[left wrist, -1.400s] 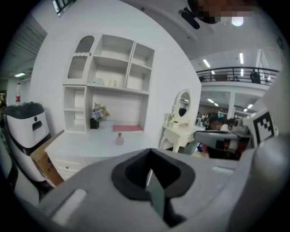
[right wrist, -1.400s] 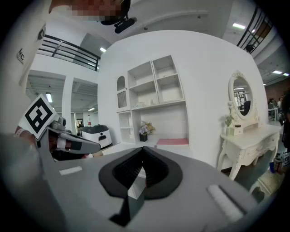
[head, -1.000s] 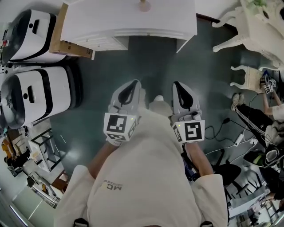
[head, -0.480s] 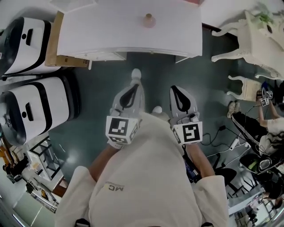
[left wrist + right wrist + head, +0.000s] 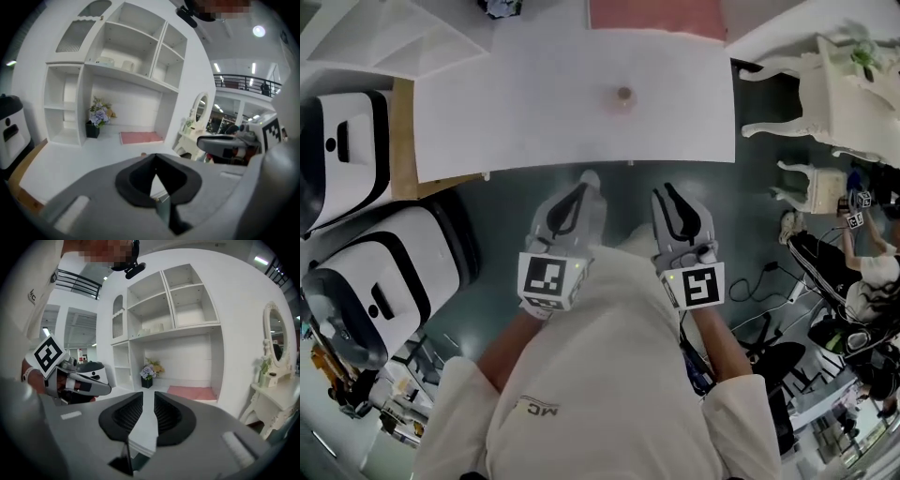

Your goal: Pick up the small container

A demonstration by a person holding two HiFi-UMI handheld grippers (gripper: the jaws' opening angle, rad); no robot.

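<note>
Approach | small container (image 5: 624, 95) stands mid tabletop (image 5: 534, 112), well ahead of us | right gripper (image 5: 664, 189) jaws opening, narrow, empty | left gripper (image 5: 585, 178) jaws together, empty | we widen right fully before reaching

White furniture around a white surface (image 5: 534, 103).
A pink mat (image 5: 656, 14) lies at its back, near potted flowers (image 5: 101, 115) under white shelves (image 5: 131, 47); two white-and-black machines (image 5: 394, 272) stand on the dark floor (image 5: 502, 202).
</note>
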